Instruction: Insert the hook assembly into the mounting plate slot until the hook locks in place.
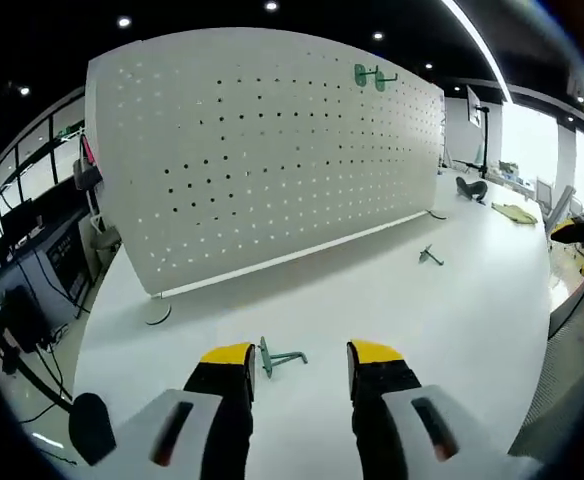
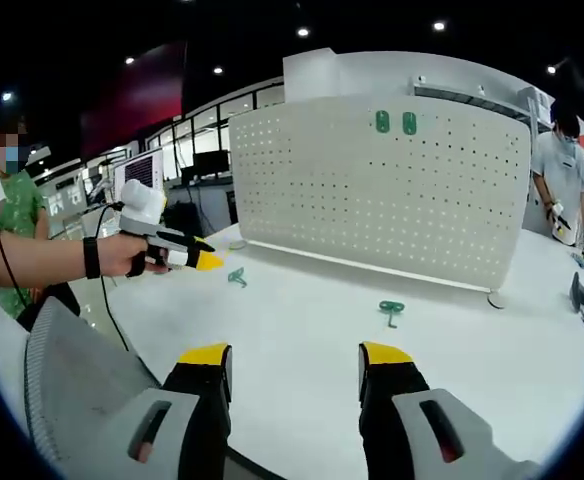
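A white pegboard mounting plate (image 1: 262,160) stands upright on the white table (image 1: 372,310); it also shows in the right gripper view (image 2: 392,200). Two green hooks (image 2: 395,122) hang near its top edge (image 1: 375,76). A loose green hook (image 1: 278,357) lies on the table just ahead of my left gripper (image 1: 300,362), between its open jaws. Another loose hook (image 1: 430,256) lies farther right. In the right gripper view, one hook (image 2: 391,310) lies ahead of my open right gripper (image 2: 297,362). A second hook (image 2: 237,276) lies by the left gripper (image 2: 207,260), which a hand holds.
The pegboard rests on round feet (image 1: 157,312) (image 2: 499,299). A black object (image 1: 472,188) and a yellow-green cloth (image 1: 515,212) lie at the table's far end. A person (image 2: 562,170) stands at the right behind the board. Desks with monitors (image 1: 32,250) line the left side.
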A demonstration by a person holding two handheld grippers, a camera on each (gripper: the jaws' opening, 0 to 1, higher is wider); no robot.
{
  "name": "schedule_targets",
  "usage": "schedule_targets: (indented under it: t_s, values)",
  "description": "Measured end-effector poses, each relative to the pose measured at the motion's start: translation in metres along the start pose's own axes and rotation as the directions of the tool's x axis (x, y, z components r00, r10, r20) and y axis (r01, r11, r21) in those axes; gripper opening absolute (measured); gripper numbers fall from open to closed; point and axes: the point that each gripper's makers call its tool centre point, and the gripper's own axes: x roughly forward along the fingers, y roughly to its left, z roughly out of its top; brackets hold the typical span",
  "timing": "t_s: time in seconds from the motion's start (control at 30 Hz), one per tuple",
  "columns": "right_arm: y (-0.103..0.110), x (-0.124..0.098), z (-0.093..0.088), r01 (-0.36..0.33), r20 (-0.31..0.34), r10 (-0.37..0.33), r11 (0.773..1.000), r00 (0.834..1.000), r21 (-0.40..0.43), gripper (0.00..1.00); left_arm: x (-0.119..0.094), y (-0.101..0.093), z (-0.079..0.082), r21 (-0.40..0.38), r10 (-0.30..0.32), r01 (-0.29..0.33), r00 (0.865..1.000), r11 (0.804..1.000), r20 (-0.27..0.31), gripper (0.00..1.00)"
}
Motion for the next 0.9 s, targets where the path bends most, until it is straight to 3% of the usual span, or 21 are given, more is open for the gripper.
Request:
schedule_targets:
  t_s: [0.17,0.7,0.9]
  values:
    - [-0.001,-0.002,-0.001,0.007,-0.009,-0.007,1.000,1.000,-0.006,0.51,0.008,0.011,-0.010,-0.016,0.020,-0.020,1.000,1.000,-0.019,0.31]
    - [0.003,-0.002,-0.010,0.005,-0.045,-0.005,1.000,0.999,0.003,0.51,0.021,0.021,-0.037,-0.078,0.044,-0.049,0.997,0.996,-0.057,0.17]
    - [0.005,-0.003,-0.011,0.000,-0.052,0.000,1.000,0.999,0.000,0.51,0.025,0.024,-0.038,-0.110,0.049,-0.054,0.998,0.993,-0.051,0.16]
